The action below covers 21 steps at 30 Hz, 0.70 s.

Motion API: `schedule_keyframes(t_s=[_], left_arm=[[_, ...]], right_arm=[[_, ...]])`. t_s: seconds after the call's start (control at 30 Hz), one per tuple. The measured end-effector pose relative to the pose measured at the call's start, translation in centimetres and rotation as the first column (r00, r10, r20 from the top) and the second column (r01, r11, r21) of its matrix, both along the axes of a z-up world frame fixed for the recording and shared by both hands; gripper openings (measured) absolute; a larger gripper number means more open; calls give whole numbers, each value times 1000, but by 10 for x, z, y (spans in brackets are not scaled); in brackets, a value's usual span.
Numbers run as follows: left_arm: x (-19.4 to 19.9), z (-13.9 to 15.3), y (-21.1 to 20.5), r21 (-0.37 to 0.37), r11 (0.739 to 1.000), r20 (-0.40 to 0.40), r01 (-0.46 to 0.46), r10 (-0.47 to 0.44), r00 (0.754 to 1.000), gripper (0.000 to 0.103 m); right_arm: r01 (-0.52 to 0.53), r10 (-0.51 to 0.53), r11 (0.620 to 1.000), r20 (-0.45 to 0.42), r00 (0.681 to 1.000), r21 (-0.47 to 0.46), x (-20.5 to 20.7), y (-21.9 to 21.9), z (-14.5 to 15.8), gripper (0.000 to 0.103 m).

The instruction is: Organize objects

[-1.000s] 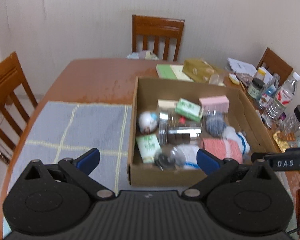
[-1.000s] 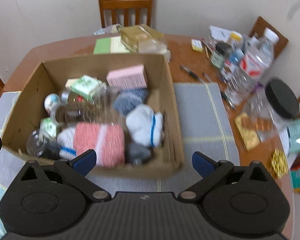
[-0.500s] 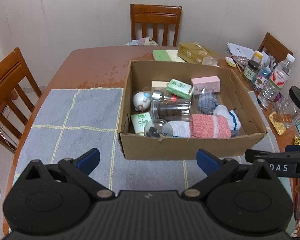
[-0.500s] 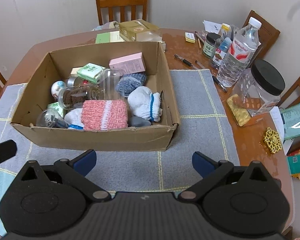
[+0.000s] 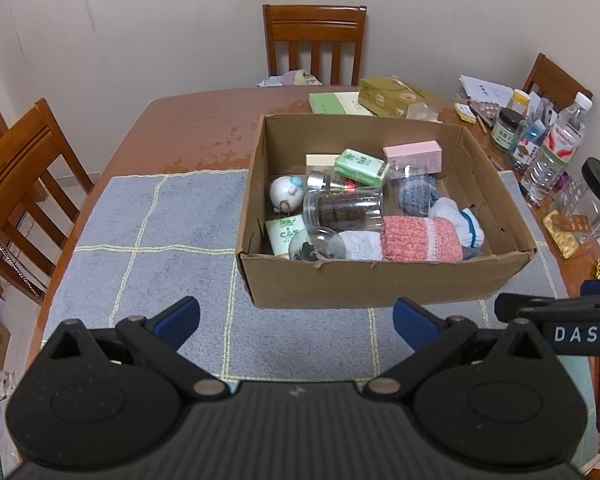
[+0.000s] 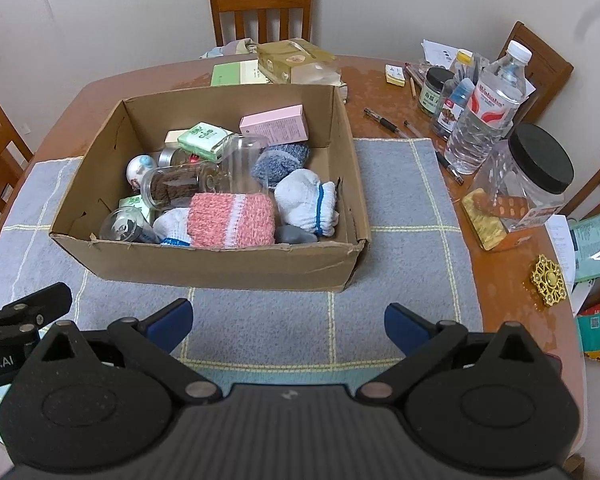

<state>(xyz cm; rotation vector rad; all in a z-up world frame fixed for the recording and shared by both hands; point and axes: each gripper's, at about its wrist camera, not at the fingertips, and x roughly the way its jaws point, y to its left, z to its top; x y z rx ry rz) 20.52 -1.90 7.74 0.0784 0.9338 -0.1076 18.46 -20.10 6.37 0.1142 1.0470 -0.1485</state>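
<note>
A cardboard box (image 5: 372,280) (image 6: 220,268) stands on a grey-blue mat (image 5: 148,216) (image 6: 400,200). Inside lie a pink knit cloth (image 5: 420,238) (image 6: 232,220), white socks (image 6: 308,200), a clear jar with dark contents (image 5: 342,210) (image 6: 176,190), a pink carton (image 5: 412,154) (image 6: 274,124), a green pack (image 5: 358,162) (image 6: 204,140) and a small white figurine (image 5: 286,194). My left gripper (image 5: 296,318) is open and empty, in front of the box. My right gripper (image 6: 288,320) is open and empty, also in front of the box.
At the table's right side stand a water bottle (image 6: 484,112), a black-lidded clear jar (image 6: 528,184), small jars, pens (image 6: 384,122) and packets. A gold bag (image 5: 392,96) and a green book (image 5: 332,102) lie behind the box. Wooden chairs (image 5: 314,40) surround the table.
Both grippers have pulled back and up from over the box to in front of it. Both stay open and empty. The box's contents have not moved.
</note>
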Motion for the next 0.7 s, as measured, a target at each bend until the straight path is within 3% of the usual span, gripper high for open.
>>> schedule_keyframes(t_s=[0.7], left_arm=[[0,-6,-3,-8,1000,-6,-4,4,1000,102]], right_arm=[[9,-9,1000,3,1000,3,-1,0,-3,103]])
